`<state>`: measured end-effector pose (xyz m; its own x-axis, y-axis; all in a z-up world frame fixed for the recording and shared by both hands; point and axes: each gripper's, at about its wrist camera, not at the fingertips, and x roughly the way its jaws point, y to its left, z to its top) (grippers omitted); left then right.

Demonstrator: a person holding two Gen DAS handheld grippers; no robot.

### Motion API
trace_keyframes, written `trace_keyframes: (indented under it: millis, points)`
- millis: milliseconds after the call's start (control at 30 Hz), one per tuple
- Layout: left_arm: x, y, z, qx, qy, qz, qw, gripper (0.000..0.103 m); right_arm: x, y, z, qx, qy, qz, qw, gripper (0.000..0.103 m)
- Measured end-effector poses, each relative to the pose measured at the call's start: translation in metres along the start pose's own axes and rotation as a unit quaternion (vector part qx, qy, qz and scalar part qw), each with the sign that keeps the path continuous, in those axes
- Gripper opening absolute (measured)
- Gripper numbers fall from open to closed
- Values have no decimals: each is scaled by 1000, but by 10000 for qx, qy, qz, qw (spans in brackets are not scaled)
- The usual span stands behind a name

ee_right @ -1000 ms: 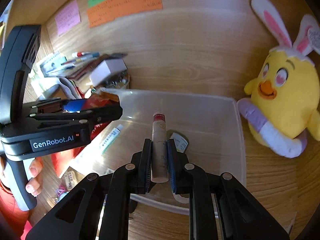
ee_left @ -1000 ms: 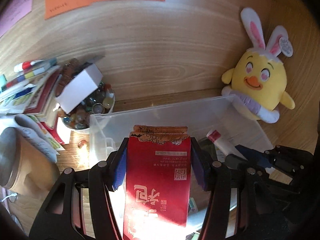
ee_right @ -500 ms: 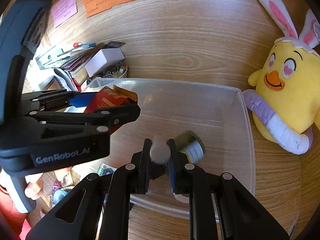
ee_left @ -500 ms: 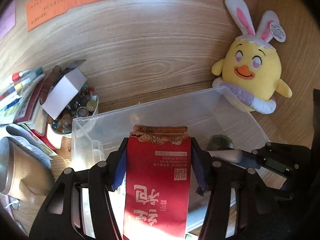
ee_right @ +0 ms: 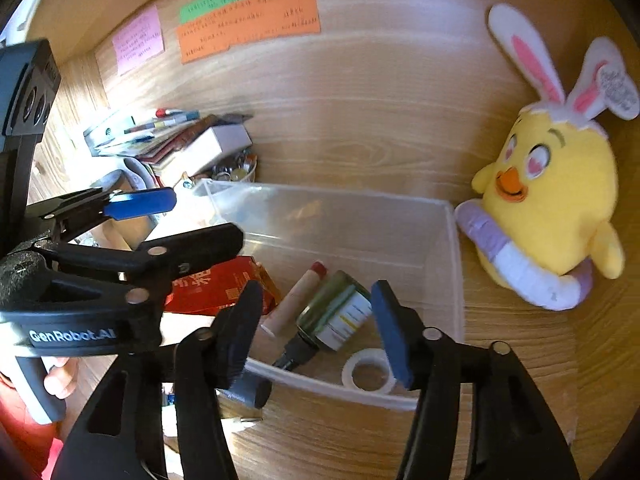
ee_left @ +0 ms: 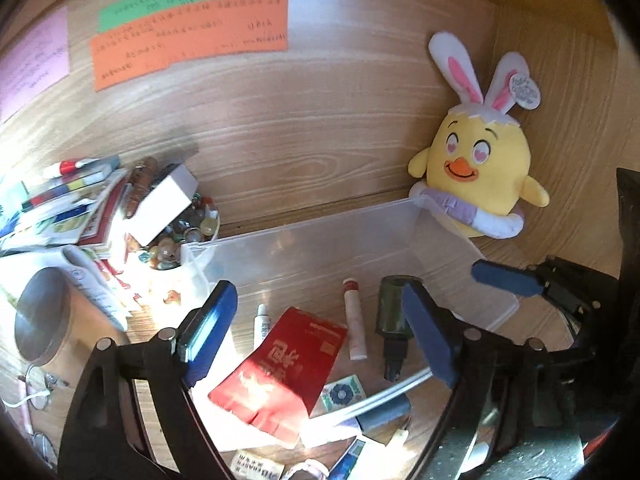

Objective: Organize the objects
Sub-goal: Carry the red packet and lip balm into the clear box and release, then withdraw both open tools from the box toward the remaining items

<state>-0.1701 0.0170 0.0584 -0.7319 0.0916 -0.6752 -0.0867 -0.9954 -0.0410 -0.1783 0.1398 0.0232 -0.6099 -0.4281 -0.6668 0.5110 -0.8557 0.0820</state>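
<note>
A clear plastic bin [ee_left: 304, 228] [ee_right: 332, 196] stands on the wooden desk. In it lie a red packet [ee_left: 280, 368] [ee_right: 216, 284], a pale tube with a red cap [ee_left: 354, 320] [ee_right: 296, 300], a dark green bottle [ee_left: 394, 316] [ee_right: 336, 312], a small white tube [ee_left: 261, 322] and a tape roll [ee_right: 368, 372]. My left gripper [ee_left: 320, 332] [ee_right: 168, 224] hangs above the packet, jaws opening, gripping nothing. My right gripper [ee_right: 316, 332] hovers over the tube and bottle, jaws opening, pads touching neither.
A yellow plush chick [ee_left: 480, 172] [ee_right: 552, 208] leans against the bin's right corner. To the left are stacked books and pens [ee_left: 60, 200], a white box [ee_left: 164, 204] on a bowl of marbles [ee_left: 180, 236], and a wooden jar [ee_left: 40, 320]. Paper notes [ee_left: 188, 40] hang on the back wall.
The left gripper let go of the red packet, which now lies in the bin. The right gripper released the tube beside the green bottle. Both grippers rose and drew back.
</note>
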Motion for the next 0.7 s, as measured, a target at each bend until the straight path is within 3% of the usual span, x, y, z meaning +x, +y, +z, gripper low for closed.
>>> trace_keyframes:
  millis: [133, 267, 700]
  points:
    - [-17, 3, -9, -33, -111, -8, 9999, 95, -17, 3, -6, -140, -143, -126, 9997, 66]
    - [-31, 7, -23, -70, -184, -10, 9998, 97, -32, 7, -18, -216, -217, -80, 9995, 76]
    - [-53, 16, -87, -196, 135, -100, 9997, 97, -45, 17, -71, -270, 69, 123, 9995, 79]
